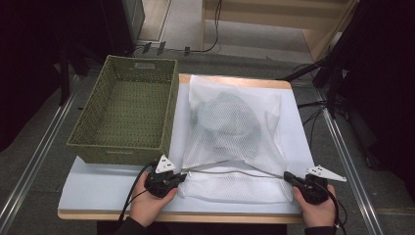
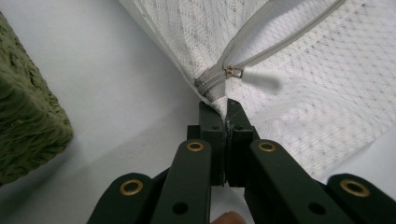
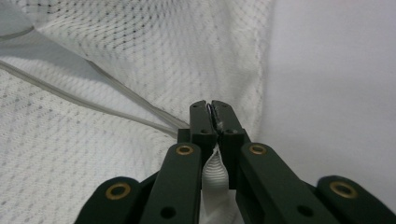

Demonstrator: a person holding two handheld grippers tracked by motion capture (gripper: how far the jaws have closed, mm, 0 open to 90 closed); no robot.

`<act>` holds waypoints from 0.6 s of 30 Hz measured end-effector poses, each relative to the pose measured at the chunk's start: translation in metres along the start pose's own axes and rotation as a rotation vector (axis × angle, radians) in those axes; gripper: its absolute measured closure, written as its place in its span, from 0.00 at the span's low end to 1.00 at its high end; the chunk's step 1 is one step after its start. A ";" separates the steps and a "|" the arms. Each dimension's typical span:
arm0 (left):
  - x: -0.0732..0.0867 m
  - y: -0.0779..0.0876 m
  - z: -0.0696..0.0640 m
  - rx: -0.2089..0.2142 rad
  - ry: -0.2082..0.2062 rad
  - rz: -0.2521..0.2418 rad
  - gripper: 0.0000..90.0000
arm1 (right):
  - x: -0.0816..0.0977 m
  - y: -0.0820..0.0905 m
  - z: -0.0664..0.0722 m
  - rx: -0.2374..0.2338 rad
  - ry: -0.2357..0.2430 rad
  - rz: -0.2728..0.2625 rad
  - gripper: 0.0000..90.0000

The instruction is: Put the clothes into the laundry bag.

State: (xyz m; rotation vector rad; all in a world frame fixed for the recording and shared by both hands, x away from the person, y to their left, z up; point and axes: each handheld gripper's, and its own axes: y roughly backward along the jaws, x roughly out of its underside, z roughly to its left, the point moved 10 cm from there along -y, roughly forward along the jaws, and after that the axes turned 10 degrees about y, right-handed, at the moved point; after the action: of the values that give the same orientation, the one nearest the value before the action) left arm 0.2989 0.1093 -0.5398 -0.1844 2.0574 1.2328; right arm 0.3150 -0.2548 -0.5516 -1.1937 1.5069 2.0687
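Jaws: both pairs closed. Left gripper [image 2: 227, 112] is pinching the mesh bag [image 1: 235, 142] at its near-left corner, at the closed end of the zipper [image 2: 212, 84], with the slider [image 2: 232, 72] just beyond. Right gripper [image 3: 214, 112] is clamping a white ribbon tab [image 3: 215, 172] at the bag's near-right corner. Bag is lying on the white table [image 1: 98, 183], holding something dark, zipper gaping along its near side. Green basket [image 1: 122, 112] is sitting to the left, just beside the bag.

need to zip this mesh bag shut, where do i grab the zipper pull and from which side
Pinch the small flat tab hanging off the slider at the bag's left end, coming from the open side on the right. It sticks out toward the opening, just beyond the left tool clamping that corner.
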 end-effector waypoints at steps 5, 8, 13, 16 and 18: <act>0.001 0.005 0.012 0.030 0.029 -0.019 1.00 | 0.005 0.010 -0.026 0.107 -0.024 0.002 1.00; 0.000 0.008 0.012 0.057 0.047 -0.048 0.96 | 0.006 0.014 -0.031 0.084 -0.073 -0.038 1.00; -0.002 0.018 0.009 0.114 0.035 -0.110 0.73 | -0.016 0.026 -0.015 0.069 -0.030 -0.160 0.83; -0.006 0.025 0.006 0.131 0.012 -0.162 0.65 | -0.025 0.028 -0.006 0.050 0.009 -0.211 0.78; -0.010 0.030 0.005 0.134 -0.010 -0.209 0.56 | -0.028 0.028 0.000 0.028 0.034 -0.234 0.71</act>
State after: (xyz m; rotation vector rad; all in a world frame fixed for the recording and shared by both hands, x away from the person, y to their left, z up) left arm 0.2952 0.1270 -0.5133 -0.3205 2.0461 0.9648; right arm 0.3128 -0.2602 -0.5122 -1.3307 1.3347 1.8773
